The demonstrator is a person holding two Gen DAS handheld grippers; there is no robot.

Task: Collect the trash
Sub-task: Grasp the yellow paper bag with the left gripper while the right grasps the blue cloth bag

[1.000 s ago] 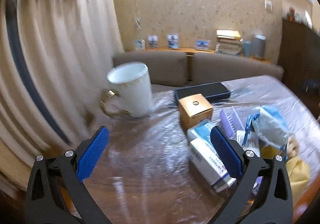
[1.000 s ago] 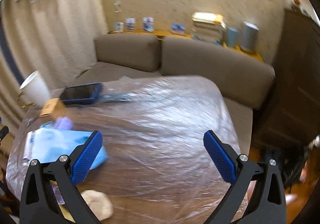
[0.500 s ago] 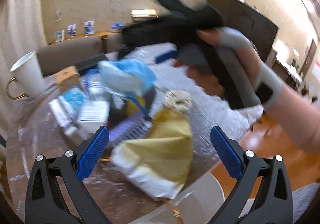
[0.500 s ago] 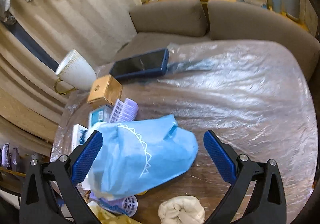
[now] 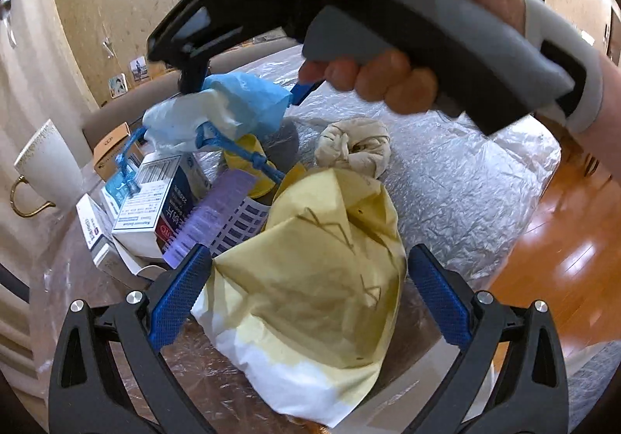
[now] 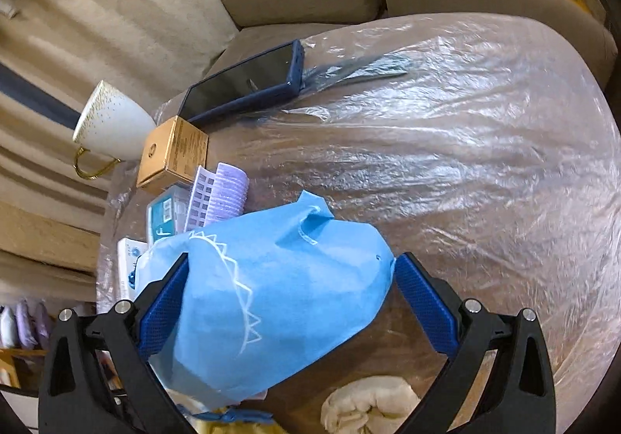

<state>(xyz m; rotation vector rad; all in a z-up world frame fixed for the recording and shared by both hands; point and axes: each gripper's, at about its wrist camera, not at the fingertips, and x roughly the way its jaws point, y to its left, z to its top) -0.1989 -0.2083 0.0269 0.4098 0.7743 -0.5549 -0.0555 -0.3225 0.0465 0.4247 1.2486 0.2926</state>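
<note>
On the table, the right hand-held gripper spreads wide around a blue bag, while the left hand-held gripper, equally wide, straddles a yellow bag and alone shows the person's hand.

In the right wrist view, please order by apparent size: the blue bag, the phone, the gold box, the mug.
1. Blue bag, though it is nearest the camera.
2. Phone.
3. Mug and gold box look alike; I will not rank them.

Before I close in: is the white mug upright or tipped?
Upright. The white mug stands on its base, mouth up, gold handle at its side.
</note>
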